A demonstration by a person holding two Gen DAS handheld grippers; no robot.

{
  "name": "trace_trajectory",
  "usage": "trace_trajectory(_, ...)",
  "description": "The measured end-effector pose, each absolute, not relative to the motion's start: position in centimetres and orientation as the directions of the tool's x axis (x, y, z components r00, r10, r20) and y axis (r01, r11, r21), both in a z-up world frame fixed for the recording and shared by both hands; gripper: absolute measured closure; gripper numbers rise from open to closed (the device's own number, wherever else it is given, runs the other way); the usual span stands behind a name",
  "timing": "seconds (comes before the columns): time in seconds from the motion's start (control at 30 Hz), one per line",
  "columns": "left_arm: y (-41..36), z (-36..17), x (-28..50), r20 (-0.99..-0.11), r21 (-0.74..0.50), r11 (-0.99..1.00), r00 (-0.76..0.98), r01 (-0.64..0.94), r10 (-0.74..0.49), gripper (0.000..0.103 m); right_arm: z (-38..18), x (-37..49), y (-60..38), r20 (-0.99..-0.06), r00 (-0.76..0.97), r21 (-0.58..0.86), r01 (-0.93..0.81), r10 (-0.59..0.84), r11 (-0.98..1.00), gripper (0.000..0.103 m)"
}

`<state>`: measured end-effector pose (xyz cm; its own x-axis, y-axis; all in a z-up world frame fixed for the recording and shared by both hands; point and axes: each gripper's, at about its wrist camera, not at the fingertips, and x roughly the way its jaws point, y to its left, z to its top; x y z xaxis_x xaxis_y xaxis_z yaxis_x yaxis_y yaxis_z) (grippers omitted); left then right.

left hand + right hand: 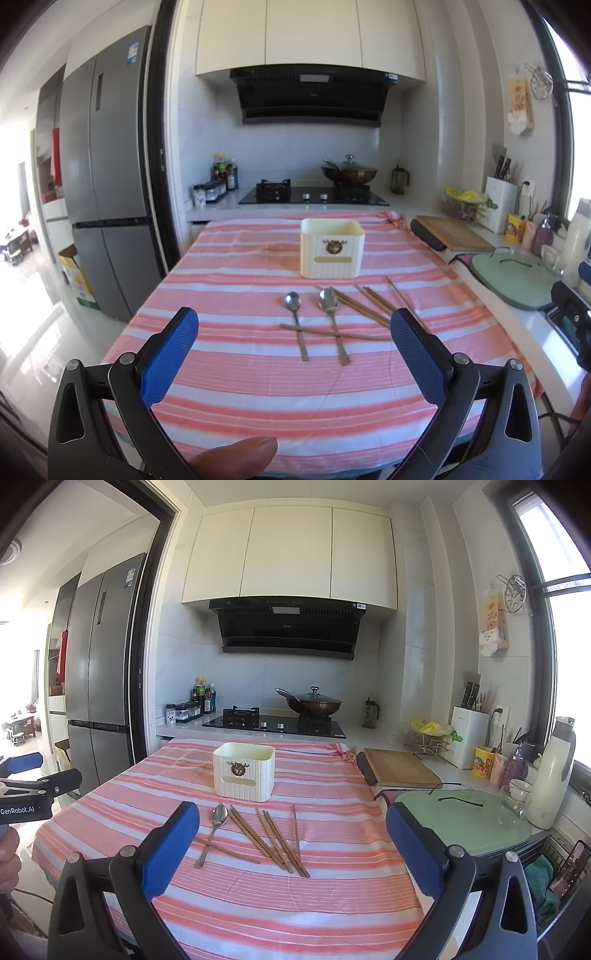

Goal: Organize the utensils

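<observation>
A cream ribbed utensil box (331, 247) stands upright on the pink striped tablecloth (236, 369); it also shows in the right wrist view (244, 770). In front of it lie two steel spoons (295, 321) (332, 321) and several brown wooden chopsticks (369, 304), one chopstick (332, 332) lying across both spoon handles. In the right wrist view I see one spoon (213, 830) and the chopsticks (275, 840). My left gripper (294, 328) is open and empty, held above the table in front of the spoons. My right gripper (292, 821) is open and empty, above the chopsticks.
A counter runs along the right with a wooden cutting board (400, 768), a green lidded tray (461, 819), a white thermos (552, 775) and a knife block (469, 734). A stove with a wok (314, 705) is behind the table. A fridge (103, 192) stands at the left.
</observation>
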<state>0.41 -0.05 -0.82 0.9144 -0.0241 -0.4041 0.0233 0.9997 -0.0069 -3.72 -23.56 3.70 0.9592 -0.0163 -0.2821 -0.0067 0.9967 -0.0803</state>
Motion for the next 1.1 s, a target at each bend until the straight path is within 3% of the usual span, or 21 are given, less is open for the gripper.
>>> trace_trajectory(1.1, 0.23, -0.99, 0.74, -0.421, -0.020, 1.000, 0.907, 0.020, -0.026, 0.000, 3.64, -3.68, -23.68, -0.276, 0.961, -0.069, -0.001, -0.018, 0.998, 0.000)
